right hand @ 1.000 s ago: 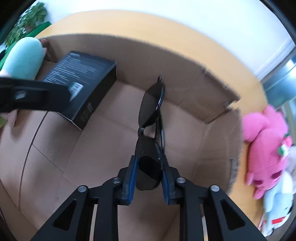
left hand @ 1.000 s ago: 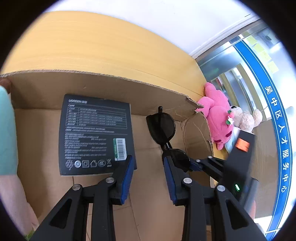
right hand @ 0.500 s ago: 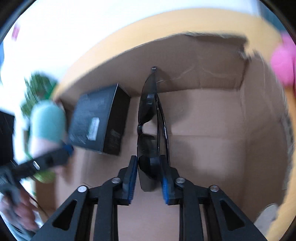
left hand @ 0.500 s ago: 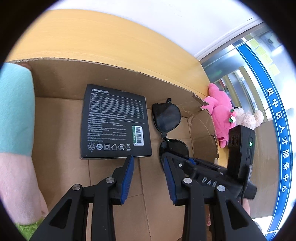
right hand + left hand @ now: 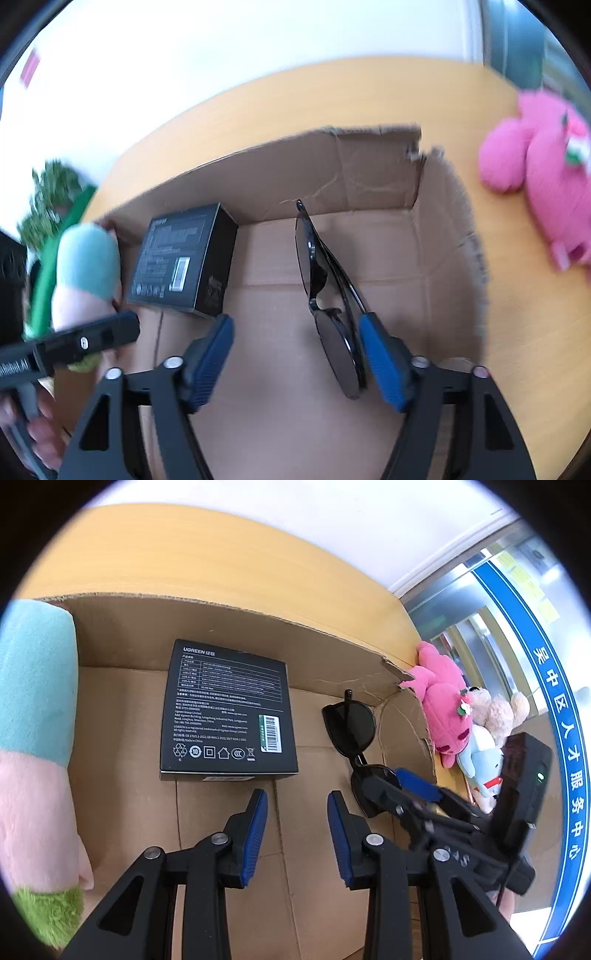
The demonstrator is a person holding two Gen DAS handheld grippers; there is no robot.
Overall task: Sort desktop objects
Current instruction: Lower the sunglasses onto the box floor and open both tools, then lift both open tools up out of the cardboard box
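A pair of black sunglasses [image 5: 325, 291] lies inside an open cardboard box [image 5: 373, 166], leaning against the right pad of my right gripper [image 5: 297, 350], whose jaws now stand wide apart. A black UGREEN box [image 5: 229, 709] lies flat on the box floor; it also shows in the right wrist view [image 5: 184, 258]. My left gripper [image 5: 297, 834] is open and empty above the box floor, just in front of the black box. The sunglasses [image 5: 351, 727] sit to its right, near the box's right wall.
A teal, pink and green plush [image 5: 33, 738] lies at the box's left side. A pink plush [image 5: 443, 709] and other soft toys [image 5: 491, 716] sit on the wooden table [image 5: 184, 554] outside the box's right wall. A green plant [image 5: 51, 199] stands far left.
My right gripper has opened and released the sunglasses, which now rest in the box. My left gripper has drawn back a little; it stays open.
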